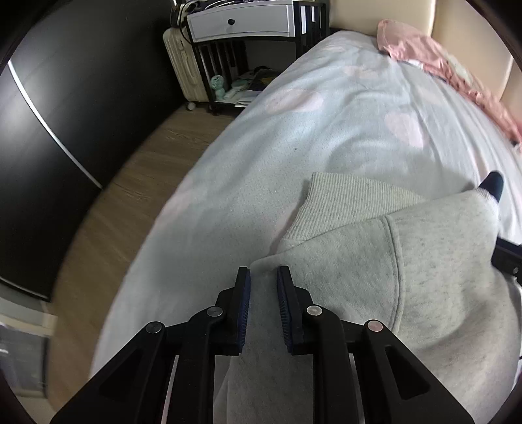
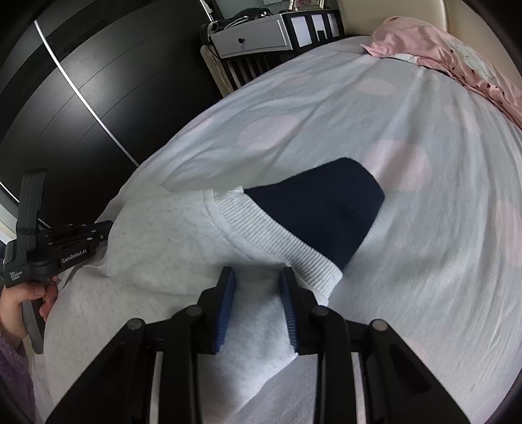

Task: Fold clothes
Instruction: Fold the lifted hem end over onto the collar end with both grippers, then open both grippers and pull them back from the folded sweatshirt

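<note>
A light grey sweatshirt (image 1: 407,270) lies on the bed, with a ribbed hem (image 1: 345,202) and a navy blue part (image 2: 323,202) sticking out past a ribbed cuff (image 2: 277,241). My left gripper (image 1: 263,277) has grey fabric between its blue pads, jaws narrowly apart, gripping a fold of the sweatshirt. My right gripper (image 2: 257,277) holds sweatshirt fabric between its pads just below the cuff. The left gripper also shows in the right wrist view (image 2: 65,248), held by a hand at the garment's left edge.
The bed (image 1: 293,137) has a pale sheet with pink dots. A pink blanket (image 1: 450,65) lies at the head. A white drawer unit (image 1: 241,19), a cream suitcase (image 1: 182,62) and a dark wardrobe (image 1: 49,146) stand left, beyond wooden floor (image 1: 130,182).
</note>
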A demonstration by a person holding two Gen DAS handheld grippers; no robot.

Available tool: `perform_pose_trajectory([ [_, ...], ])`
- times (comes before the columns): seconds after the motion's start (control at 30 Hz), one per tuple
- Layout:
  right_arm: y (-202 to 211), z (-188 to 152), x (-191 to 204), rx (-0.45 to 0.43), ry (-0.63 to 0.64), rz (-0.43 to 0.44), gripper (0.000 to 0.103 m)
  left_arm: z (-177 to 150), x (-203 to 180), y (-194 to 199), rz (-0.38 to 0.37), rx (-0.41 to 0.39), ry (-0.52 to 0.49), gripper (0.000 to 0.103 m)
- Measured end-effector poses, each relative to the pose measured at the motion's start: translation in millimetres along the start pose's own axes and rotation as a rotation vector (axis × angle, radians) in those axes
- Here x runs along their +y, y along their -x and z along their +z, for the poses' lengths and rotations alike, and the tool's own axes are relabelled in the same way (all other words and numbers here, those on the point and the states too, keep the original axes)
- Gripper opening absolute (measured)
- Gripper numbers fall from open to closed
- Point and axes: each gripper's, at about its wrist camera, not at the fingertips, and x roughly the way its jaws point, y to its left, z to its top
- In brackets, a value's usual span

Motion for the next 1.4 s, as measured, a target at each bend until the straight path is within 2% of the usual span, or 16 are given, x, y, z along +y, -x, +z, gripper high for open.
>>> perform_pose_trajectory([
  [0.17,32.6,-9.7,13.2,-0.006,-0.007,0.012,0.029,-19.4,7.7,67.5,-0.008,-0.104,0.002,0.020],
  [0.27,57.9,-29.0,32.7,-0.027,0.034,0.038,0.029,-47.3,16.5,107.3,-0.072,-0.127,-0.024,0.020],
  [0.37,74.7,-53.4,53.3,-0.031,0.077,0.062,0.029,-83.0,19.7,131.1,-0.101,-0.128,-0.053,0.020],
  [0.47,79.5,-81.5,64.1,-0.026,0.095,0.038,0.029,-113.6,22.1,132.2,-0.093,-0.096,-0.046,0.020],
  [0.57,73.0,-112.8,65.2,0.029,0.061,0.019,0.029,-136.2,32.1,115.4,-0.075,-0.050,0.011,0.020],
  [0.6,66.0,-121.4,65.4,0.055,0.056,0.009,0.029,-142.1,33.8,109.0,-0.076,-0.034,0.028,0.020],
  [0.67,55.9,-132.3,65.0,0.050,0.055,-0.001,0.029,-145.5,36.7,99.5,-0.090,-0.027,0.070,0.020],
  [0.8,46.5,-133.6,66.8,0.050,0.067,-0.021,0.029,-148.8,32.8,94.1,-0.075,-0.012,0.094,0.020],
  [0.97,48.6,-123.4,70.2,0.108,0.069,-0.044,0.029,-149.2,32.9,112.9,-0.062,-0.009,0.127,0.020],
  [1.07,64.9,-120.6,71.5,0.112,0.057,-0.059,0.030,-154.6,33.3,134.2,-0.075,-0.041,0.131,0.020],
  [1.17,92.6,-126.9,80.2,0.072,0.074,-0.071,0.032,-167.0,31.1,165.2,-0.077,-0.066,0.112,0.021],
  [1.27,122.3,-132.8,91.4,0.027,0.092,-0.071,0.043,-179.4,21.5,198.8,-0.065,-0.104,0.102,0.022],
  [1.3,132.8,-135.3,95.1,0.012,0.093,-0.068,0.048,-184.9,18.7,210.6,-0.067,-0.124,0.107,0.024],
  [1.4,164.0,-143.9,107.1,-0.030,0.101,-0.065,0.053,-201.4,10.3,245.7,-0.074,-0.183,0.123,0.042],
])
